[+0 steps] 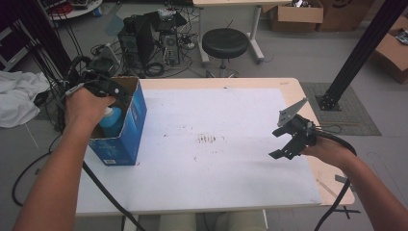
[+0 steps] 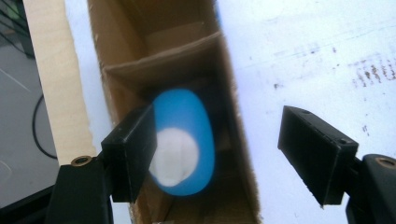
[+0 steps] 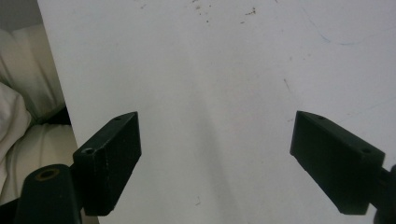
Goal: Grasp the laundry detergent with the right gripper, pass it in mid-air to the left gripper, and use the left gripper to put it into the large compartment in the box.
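A blue cardboard box (image 1: 127, 130) with an open top stands at the table's left edge. Inside it is a blue bottle with a white cap (image 1: 111, 120). In the left gripper view the bottle (image 2: 184, 142) is blurred and lies below my left gripper (image 2: 219, 149), whose jaws stand wide apart over the box (image 2: 233, 116), holding nothing. My left gripper (image 1: 103, 86) hovers over the box's far end. My right gripper (image 1: 284, 142) is open above the white sheet (image 1: 216, 144) near the table's right edge; its jaws (image 3: 215, 158) have only bare sheet between them.
A black stool (image 1: 225, 43), a computer tower with tangled cables (image 1: 149, 38) and cardboard boxes (image 1: 296, 14) stand on the floor beyond the table. A black post (image 1: 358, 53) rises at the right. White cloth (image 1: 17, 96) lies at the left. Dark smudges (image 1: 209, 139) mark the sheet.
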`<state>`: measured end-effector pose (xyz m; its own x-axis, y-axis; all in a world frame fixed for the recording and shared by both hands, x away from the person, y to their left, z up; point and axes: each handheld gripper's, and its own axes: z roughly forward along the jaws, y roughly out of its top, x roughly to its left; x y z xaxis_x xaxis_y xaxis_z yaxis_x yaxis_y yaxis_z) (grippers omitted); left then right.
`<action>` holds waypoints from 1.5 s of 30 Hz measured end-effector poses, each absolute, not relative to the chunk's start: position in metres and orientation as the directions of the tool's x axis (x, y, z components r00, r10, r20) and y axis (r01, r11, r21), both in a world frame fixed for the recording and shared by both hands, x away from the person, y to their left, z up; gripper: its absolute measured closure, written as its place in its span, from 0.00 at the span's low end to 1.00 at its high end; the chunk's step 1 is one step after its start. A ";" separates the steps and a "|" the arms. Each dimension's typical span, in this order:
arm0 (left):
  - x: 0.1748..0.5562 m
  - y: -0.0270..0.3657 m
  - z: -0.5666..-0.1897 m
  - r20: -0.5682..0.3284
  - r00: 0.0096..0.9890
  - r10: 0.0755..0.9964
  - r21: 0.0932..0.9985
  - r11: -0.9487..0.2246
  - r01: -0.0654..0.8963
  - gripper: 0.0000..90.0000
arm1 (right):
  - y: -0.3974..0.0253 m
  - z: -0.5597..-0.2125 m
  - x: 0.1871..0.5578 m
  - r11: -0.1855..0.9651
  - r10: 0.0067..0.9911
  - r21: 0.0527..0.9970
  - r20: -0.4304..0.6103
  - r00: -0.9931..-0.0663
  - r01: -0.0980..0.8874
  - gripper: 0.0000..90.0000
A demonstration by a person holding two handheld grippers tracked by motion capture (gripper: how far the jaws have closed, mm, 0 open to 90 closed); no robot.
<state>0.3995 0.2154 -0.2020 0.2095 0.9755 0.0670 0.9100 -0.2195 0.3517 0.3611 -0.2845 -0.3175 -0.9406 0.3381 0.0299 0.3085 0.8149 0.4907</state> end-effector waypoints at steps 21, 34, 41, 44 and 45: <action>0.403 0.179 -0.191 0.073 0.348 0.935 0.406 -0.347 0.845 0.23 | -0.287 -0.317 0.359 0.812 0.348 0.490 0.032 -0.937 0.319 0.18; 0.413 0.144 -0.184 0.078 0.459 0.885 0.431 -0.445 0.785 0.21 | -0.288 -0.315 0.358 0.811 0.354 0.488 0.032 -0.935 0.324 0.18; 0.417 0.127 -0.184 0.079 0.526 0.846 0.445 -0.503 0.741 0.21 | -0.288 -0.314 0.357 0.812 0.359 0.482 0.032 -0.933 0.329 0.18; 0.418 0.120 -0.185 0.080 0.553 0.829 0.446 -0.526 0.724 0.21 | -0.288 -0.314 0.357 0.811 0.364 0.480 0.033 -0.931 0.334 0.18; 0.419 0.118 -0.185 0.080 0.562 0.823 0.447 -0.534 0.718 0.21 | -0.288 -0.313 0.357 0.812 0.364 0.479 0.033 -0.931 0.334 0.18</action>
